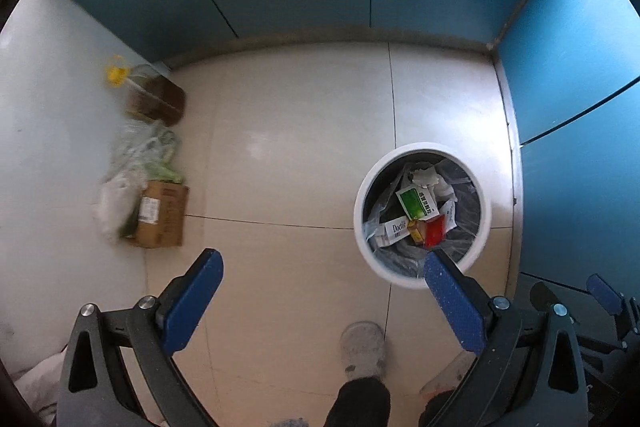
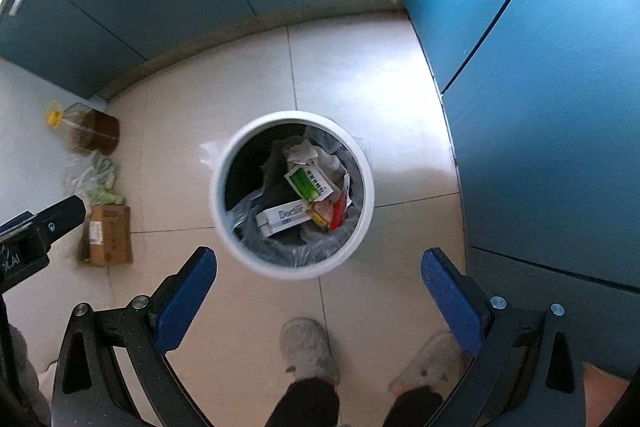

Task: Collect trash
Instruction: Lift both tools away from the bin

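White trash bin (image 2: pixel 362 223), clear liner, holding cartons.
Left gripper (image 1: pixel 322 281) and right gripper (image 2: pixel 319 279) both spread wide, empty, above it.

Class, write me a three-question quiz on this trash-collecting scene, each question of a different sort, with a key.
1. True or false: the white bin holds nothing.
2. What lies beside the cardboard box? A) plastic bags B) a broom C) a chair
3. Fill in: both the left hand-held gripper and the right hand-held gripper have their jaws ____.

Key: 1 false, boxes and wrappers lie in its liner; 2 A; 3 open, nothing between them.
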`<state>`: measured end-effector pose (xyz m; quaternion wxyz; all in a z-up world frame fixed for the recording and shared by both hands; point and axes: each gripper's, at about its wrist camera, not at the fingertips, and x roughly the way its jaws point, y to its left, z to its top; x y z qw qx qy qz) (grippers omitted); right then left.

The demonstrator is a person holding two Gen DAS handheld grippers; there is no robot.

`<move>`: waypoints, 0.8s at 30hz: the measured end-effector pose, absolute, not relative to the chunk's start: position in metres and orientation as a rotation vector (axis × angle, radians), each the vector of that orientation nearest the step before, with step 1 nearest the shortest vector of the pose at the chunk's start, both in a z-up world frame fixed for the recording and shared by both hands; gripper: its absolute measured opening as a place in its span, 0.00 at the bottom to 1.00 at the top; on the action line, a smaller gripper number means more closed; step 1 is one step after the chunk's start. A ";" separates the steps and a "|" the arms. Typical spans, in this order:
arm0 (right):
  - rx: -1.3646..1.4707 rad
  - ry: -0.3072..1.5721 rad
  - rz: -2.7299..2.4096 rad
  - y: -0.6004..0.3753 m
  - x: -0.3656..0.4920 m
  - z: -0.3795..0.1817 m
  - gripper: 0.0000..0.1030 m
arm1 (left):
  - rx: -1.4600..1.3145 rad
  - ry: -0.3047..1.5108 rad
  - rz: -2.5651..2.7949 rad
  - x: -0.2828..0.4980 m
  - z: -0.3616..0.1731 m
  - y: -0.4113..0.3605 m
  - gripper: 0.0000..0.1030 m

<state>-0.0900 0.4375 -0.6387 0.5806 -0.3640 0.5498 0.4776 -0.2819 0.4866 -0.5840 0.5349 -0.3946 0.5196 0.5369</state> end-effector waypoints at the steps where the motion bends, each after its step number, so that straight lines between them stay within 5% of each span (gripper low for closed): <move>1: -0.849 1.277 1.119 0.433 -0.091 -0.625 1.00 | -0.933 1.230 1.284 -0.283 -0.571 0.481 1.00; 12: -0.783 1.175 1.189 0.366 -0.095 -0.412 1.00 | -0.854 1.132 1.264 -0.279 -0.403 0.409 1.00; 24: -0.534 1.233 1.255 0.293 -0.042 -0.275 1.00 | -0.712 1.071 1.236 -0.226 -0.275 0.355 1.00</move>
